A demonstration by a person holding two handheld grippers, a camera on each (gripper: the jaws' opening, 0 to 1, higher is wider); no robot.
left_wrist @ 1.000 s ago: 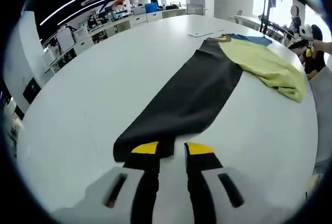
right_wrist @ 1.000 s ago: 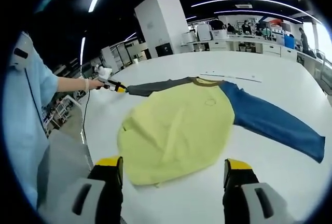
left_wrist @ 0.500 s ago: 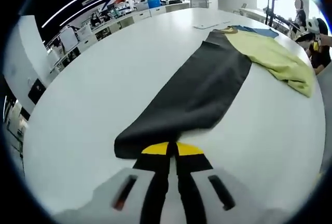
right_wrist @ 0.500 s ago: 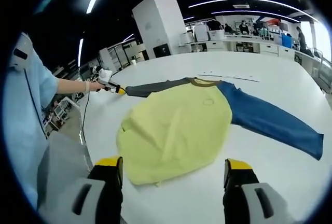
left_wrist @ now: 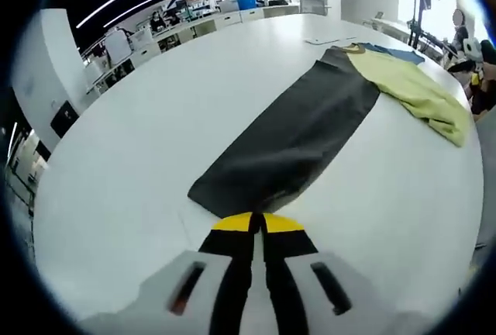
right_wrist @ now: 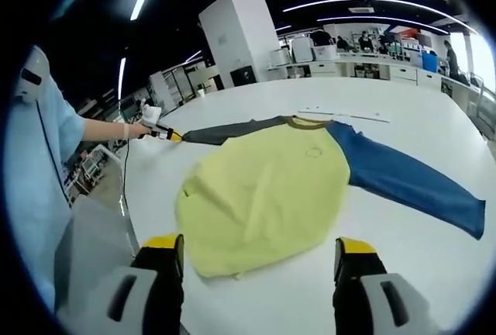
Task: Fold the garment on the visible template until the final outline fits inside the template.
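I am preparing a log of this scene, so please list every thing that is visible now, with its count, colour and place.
Shirt: one, yellow-green body, lying flat on the table.
Dark sleeve: one, charcoal, stretched out toward the left gripper.
Blue sleeve: one, blue, spread on the far side of the body.
Table: one, white, large and rounded.
Desks: several, white, in the background.
Pillar: one, white, behind the table.
Left gripper: one, jaws black with yellow tips, shut at the sleeve's cuff.
Right gripper: one, same colours, jaws open near the hem.
Person's sleeve: one, light blue.
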